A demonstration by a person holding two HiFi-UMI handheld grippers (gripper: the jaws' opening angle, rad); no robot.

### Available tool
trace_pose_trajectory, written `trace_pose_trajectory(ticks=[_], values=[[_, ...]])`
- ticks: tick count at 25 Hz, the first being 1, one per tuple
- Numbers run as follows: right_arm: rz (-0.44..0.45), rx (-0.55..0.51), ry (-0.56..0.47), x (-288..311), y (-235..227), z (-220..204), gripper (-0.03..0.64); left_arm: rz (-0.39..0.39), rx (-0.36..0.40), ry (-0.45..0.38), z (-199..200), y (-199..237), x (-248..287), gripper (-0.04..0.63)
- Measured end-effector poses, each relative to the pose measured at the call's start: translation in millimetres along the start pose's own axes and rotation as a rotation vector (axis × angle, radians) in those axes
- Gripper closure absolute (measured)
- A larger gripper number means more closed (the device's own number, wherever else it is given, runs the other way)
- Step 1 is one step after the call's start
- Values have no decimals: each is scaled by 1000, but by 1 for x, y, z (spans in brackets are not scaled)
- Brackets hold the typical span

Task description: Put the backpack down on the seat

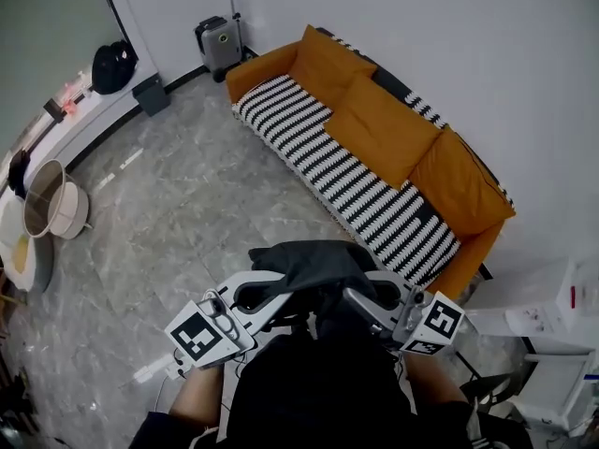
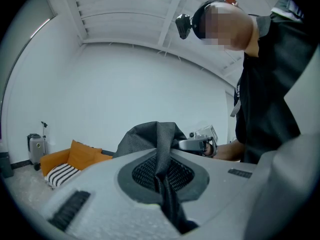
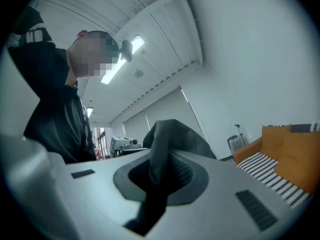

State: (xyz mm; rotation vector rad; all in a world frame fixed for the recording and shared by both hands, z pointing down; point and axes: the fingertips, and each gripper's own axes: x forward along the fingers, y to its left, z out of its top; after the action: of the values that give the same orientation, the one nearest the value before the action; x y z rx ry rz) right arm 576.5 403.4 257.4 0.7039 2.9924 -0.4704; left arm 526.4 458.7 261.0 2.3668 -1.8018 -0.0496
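A black backpack (image 1: 314,262) is held up between two hand-held grippers — the left gripper (image 1: 267,294) clamped on a webbing strap (image 2: 161,154), the right gripper (image 1: 360,303) shut tight on a fold of the bag's fabric. Ahead of both, well apart, stands an orange sofa (image 1: 449,181) — its striped seat (image 1: 323,152) bare.

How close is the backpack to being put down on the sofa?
Done: the left gripper and right gripper are each shut on the backpack, holding it up. In hand: it hangs before the person, short of the sofa. Left: set it on the striped seat.
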Motion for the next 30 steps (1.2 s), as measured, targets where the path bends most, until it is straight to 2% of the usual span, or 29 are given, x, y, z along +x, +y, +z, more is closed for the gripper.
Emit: trace_pose_trajectory(ticks=[14, 20, 26, 30], values=[[43, 5, 15, 66, -73, 18, 577, 38, -33, -28, 18, 94, 11, 572], [82, 19, 34, 106, -140, 45, 577, 56, -43, -41, 41, 167, 38, 572], [104, 13, 37, 111, -156, 50, 577, 81, -30, -40, 43, 180, 46, 572], [139, 21, 36, 132, -210, 65, 577, 103, -33, -33, 54, 230, 73, 572]])
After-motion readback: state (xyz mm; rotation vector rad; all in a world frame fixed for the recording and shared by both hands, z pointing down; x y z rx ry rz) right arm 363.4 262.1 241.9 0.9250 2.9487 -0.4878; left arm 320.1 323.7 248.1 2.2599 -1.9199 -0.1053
